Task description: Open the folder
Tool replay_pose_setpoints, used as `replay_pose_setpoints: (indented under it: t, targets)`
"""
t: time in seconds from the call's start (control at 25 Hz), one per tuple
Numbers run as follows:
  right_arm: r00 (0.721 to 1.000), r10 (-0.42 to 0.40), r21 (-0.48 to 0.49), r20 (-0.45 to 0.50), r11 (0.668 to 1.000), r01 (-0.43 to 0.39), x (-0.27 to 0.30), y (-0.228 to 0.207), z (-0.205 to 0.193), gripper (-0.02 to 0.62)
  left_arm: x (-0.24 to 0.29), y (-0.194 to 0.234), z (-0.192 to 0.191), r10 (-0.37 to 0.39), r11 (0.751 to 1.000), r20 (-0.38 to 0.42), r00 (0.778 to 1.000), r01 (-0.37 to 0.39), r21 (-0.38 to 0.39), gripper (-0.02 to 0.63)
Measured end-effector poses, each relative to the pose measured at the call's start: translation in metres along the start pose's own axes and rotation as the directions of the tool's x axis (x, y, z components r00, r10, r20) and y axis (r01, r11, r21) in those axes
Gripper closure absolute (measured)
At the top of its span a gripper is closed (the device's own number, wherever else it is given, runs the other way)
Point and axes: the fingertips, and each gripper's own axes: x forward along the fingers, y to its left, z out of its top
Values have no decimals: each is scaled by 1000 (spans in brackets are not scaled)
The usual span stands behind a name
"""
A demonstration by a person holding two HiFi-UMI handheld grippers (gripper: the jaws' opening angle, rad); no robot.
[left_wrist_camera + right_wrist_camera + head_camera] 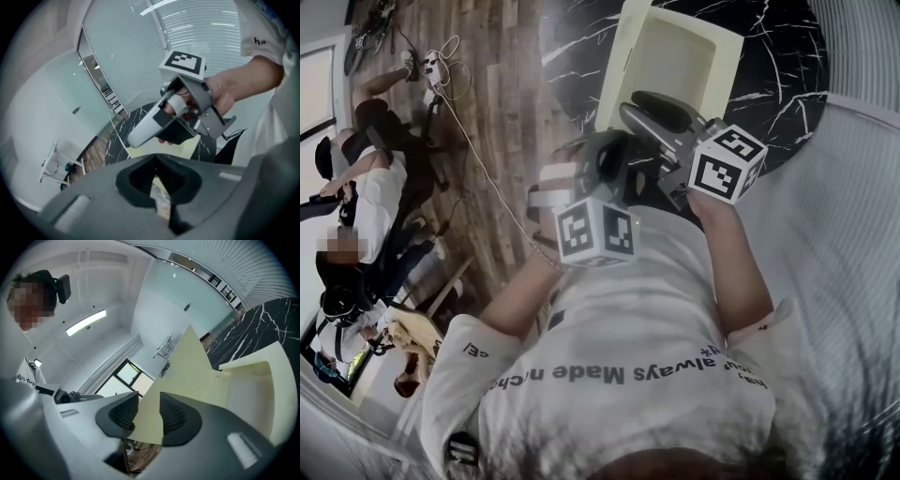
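A pale yellow folder [670, 56] lies on the black marble table [778, 66] ahead of me. Both grippers are held up before my chest, pointing toward it. In the right gripper view the folder's cover [187, 366] stands lifted, its corner between the jaws of my right gripper [149, 399]. The pads stand apart and do not press on it. The folder's lower leaf [248, 390] rests flat on the table. My left gripper [157, 157] has its tips together with nothing in them. Ahead of it a hand holds the right gripper's marker cube [183, 63] above the folder [140, 151].
Wooden floor [497, 112] lies left of the table, with a cable and power strip [436, 66]. People sit at the far left [366, 187]. A ribbed white blind [853, 234] runs along the right. A glass partition [117, 56] stands behind the table.
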Motion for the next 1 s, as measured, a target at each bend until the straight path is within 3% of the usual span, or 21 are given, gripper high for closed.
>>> replay_pose_setpoints:
  t: [0.48,1.0]
  targets:
    - [996,-85,-88,11,992,86,-14,0,9,488,-10,58,-62,170,985,-125,977,-173,-8,604]
    - [984,-174,-174,32,969,177,-47,23,22,503,5,119,-149,299,948,-309,903,-317,-9,604]
